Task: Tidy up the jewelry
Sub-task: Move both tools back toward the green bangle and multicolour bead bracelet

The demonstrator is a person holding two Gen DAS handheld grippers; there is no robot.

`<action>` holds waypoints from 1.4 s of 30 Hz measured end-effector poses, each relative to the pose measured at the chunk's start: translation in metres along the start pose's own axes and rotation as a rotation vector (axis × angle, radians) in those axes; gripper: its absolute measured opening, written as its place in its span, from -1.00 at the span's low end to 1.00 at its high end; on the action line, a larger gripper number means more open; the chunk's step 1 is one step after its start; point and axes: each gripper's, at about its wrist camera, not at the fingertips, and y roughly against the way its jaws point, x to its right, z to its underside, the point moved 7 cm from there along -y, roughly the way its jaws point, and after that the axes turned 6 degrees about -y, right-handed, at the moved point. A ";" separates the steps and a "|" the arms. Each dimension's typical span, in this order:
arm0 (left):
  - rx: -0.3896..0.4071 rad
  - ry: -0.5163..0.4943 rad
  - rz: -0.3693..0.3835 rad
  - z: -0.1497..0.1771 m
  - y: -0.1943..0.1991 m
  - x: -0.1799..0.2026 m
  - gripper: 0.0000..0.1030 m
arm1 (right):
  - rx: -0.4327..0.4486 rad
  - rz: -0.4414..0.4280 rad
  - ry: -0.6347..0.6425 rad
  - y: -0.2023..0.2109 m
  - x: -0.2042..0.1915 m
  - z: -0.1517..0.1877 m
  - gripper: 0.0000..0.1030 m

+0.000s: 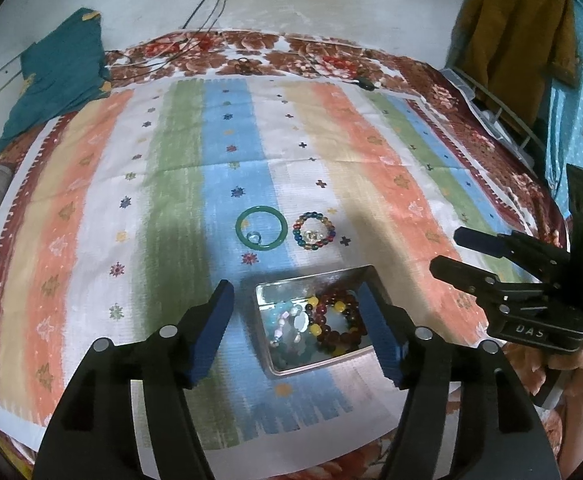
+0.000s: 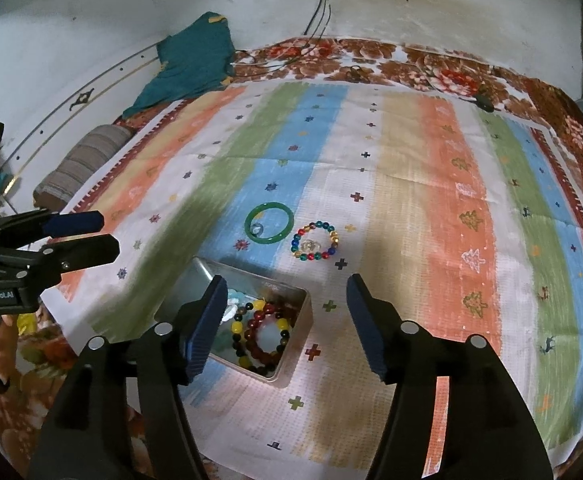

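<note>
Both grippers, left (image 1: 297, 316) and right (image 2: 287, 320), gape empty above your tin (image 1: 261, 294). Several bead bracelets (image 1: 337, 320) lie inside; the green bangle (image 1: 258, 227) and colourful bracelet (image 1: 314, 231) still wait on the cloth (image 1: 91, 200) just beyond.

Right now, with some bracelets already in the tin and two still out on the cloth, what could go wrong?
1. The green bangle has a small clear ring inside it; lifting the bangle may leave the ring behind.
2. The multicolored bead bracelet also encircles a small clear piece, which may be missed.
3. The metal tin already looks crowded with bracelets, so additions may tangle.
</note>
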 end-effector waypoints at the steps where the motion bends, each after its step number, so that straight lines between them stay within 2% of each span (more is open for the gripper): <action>1: 0.000 0.004 -0.003 0.000 0.000 0.000 0.34 | -0.001 0.000 -0.002 0.000 0.001 0.000 0.28; 10: -0.002 0.030 -0.035 -0.004 -0.003 -0.009 0.50 | -0.003 0.011 -0.018 -0.003 0.005 -0.003 0.40; 23: -0.009 0.051 -0.065 -0.012 -0.014 -0.017 0.51 | -0.009 0.025 -0.034 -0.011 0.009 -0.014 0.40; 42: -0.071 0.092 -0.128 -0.037 -0.062 -0.043 0.51 | -0.074 0.079 -0.042 -0.054 0.024 -0.035 0.40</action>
